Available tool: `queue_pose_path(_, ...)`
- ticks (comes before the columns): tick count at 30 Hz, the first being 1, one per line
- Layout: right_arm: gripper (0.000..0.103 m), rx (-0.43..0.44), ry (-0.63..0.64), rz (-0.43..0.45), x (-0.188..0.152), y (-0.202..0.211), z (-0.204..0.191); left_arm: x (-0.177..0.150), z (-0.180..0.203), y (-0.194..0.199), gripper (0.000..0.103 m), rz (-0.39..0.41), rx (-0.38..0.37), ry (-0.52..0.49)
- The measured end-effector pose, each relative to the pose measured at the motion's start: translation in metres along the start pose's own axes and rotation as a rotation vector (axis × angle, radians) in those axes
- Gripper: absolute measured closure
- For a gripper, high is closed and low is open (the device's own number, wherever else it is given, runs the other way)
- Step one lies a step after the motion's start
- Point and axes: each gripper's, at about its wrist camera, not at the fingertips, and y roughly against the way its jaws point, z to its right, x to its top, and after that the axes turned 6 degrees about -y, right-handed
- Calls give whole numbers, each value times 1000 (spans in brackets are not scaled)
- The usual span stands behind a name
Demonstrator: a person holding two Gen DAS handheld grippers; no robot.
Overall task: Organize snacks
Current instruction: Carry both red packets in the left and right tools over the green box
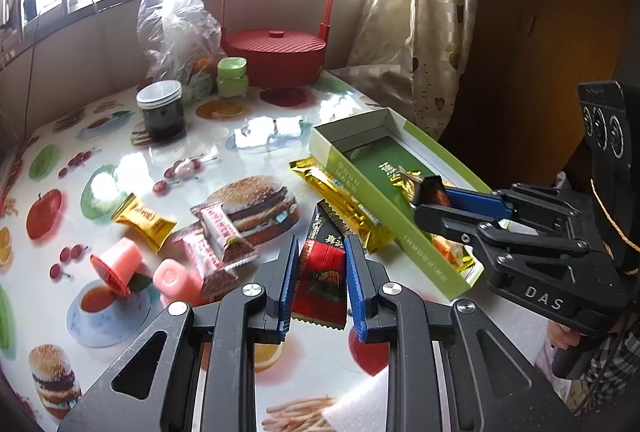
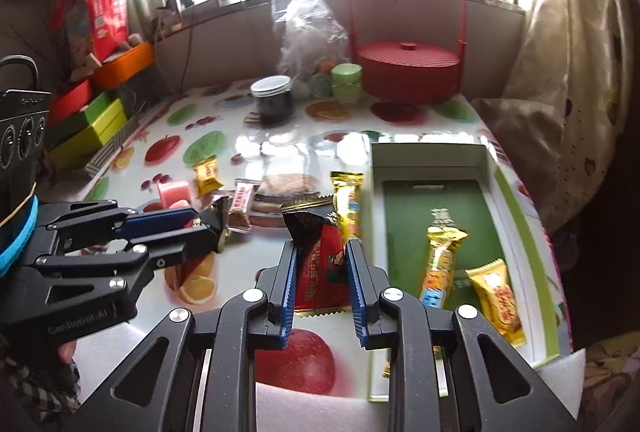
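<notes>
While the left gripper (image 1: 323,246) is clamped on a black-and-red snack packet (image 1: 320,274) down at 6 o'clock, the right gripper (image 1: 424,197) pinches another dark packet (image 1: 435,191) over the green box (image 1: 424,252) at 3 o'clock.

The lower end of the red-and-black foil snack packet (image 1: 320,272) is lying hidden between the left tool's (image 1: 322,252) blue pads. The clear crumpled plastic bag (image 1: 176,31) is veiling its contents. The gold wrappers' print (image 2: 438,268) is reading too small, and the bench's (image 1: 248,135) near edge is running out of frame.
</notes>
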Motion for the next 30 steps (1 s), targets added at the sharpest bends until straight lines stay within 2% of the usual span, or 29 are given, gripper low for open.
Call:
queue_pose_path(6,81,-41,-45,14,-6,11,17,15,10,-10,79,7,-27,-28)
queue_pose_path(15,81,-151,-100,10,-14,17,51,39,27,-39,79,6,-104,-42)
queue_pose_path(30,80,-282,-131,-32,-28,6,88,61,52,-89,79,-48,-167,-51)
